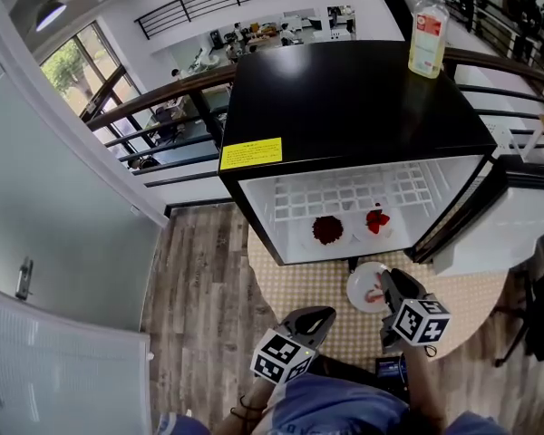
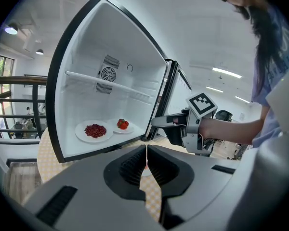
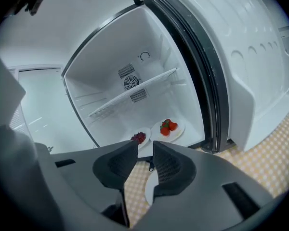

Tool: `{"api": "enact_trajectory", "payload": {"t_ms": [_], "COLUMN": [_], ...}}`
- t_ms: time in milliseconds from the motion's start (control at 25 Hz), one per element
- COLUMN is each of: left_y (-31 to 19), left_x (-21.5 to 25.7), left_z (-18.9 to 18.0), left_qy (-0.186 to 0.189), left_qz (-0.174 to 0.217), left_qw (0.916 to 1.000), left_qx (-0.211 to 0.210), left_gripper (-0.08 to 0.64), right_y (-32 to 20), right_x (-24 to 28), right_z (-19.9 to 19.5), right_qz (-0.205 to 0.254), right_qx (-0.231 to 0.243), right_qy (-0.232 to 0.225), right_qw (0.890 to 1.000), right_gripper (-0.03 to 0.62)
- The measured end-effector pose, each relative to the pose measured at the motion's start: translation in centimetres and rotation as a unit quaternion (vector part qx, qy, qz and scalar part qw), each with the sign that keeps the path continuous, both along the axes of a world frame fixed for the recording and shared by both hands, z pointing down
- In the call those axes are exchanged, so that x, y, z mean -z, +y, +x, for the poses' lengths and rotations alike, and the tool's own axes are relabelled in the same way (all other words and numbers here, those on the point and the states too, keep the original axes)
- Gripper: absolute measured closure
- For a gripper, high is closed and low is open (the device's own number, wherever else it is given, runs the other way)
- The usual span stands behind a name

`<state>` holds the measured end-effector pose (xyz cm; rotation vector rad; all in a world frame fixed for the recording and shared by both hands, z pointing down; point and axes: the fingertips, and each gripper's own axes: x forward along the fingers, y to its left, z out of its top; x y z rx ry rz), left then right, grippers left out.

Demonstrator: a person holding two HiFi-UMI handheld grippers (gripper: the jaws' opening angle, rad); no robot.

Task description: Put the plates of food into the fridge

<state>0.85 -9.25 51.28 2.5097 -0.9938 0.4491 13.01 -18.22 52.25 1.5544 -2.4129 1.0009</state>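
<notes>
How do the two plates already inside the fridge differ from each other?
The left plate carries a heap of small dark red pieces; the right plate carries a few bright red pieces with some green. The left plate sits nearer the fridge's front edge, the right plate slightly further back, towards the door side. Both are white, round and lie flat on the fridge floor.

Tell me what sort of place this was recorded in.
Probably an open-plan office or lab mezzanine, not a home kitchen: a black mini fridge sits on a round table beside a railing, with desks visible on the floor below.
</notes>
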Motion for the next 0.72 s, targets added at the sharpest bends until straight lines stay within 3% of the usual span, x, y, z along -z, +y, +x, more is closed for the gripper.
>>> {"api": "enact_trajectory", "payload": {"t_ms": [360,720], "left_y": [3.0,5.1], "left_x": [-0.2,-0.2], "left_z": [3.0,5.3], "left_qy": [0.004,0.008], "left_qz": [0.005,0.012], "left_qw": [1.0,0.9999], "left_qx": [0.002,0.003], "left_gripper": [0.54,0.54], "right_y": [5.5,10.9], "right_x": [0.4,-0.5], "right_z": [-0.2,-0.8], "right_qz": [0.016,0.011], "right_qx": [0.07,0.131], "right_qy": [0.043,0.058], "right_qw": [0.996,0.99], "right_gripper": [0.532,0.551]}}
